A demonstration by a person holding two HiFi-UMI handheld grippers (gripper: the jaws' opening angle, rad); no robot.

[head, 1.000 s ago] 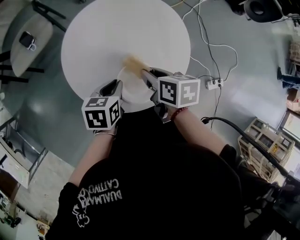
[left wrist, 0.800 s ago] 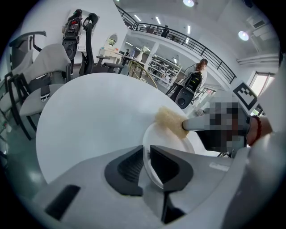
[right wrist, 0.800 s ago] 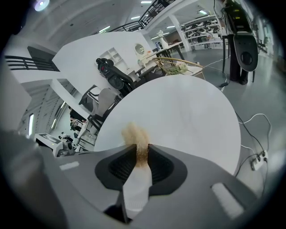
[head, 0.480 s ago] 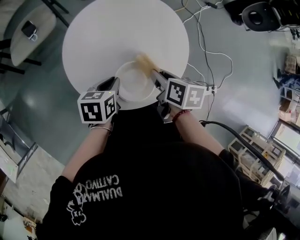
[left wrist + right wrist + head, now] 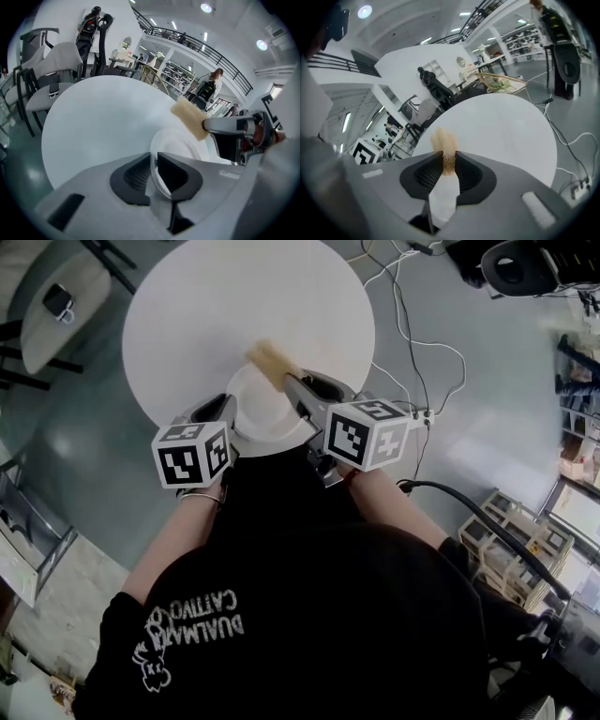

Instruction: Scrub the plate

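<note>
A white plate (image 5: 264, 415) lies at the near edge of the round white table (image 5: 206, 306). My left gripper (image 5: 228, 412) is shut on the plate's near-left rim; in the left gripper view the rim (image 5: 174, 140) runs between the closed jaws of the left gripper (image 5: 153, 163). My right gripper (image 5: 296, 387) is shut on a tan sponge (image 5: 271, 362), which hangs over the plate's far edge. The left gripper view shows that sponge (image 5: 191, 118) raised above the plate. In the right gripper view the sponge (image 5: 446, 145) sticks out from the right gripper (image 5: 449, 161).
A small side table (image 5: 52, 320) with a dark object stands at the far left. Cables and a power strip (image 5: 427, 413) lie on the floor to the right. Wooden crates (image 5: 520, 521) stand at the right. Grey chairs (image 5: 51, 70) stand beyond the table.
The right gripper has lifted the sponge up off the plate and shifted it slightly left. The left gripper keeps its hold on the plate's rim.
</note>
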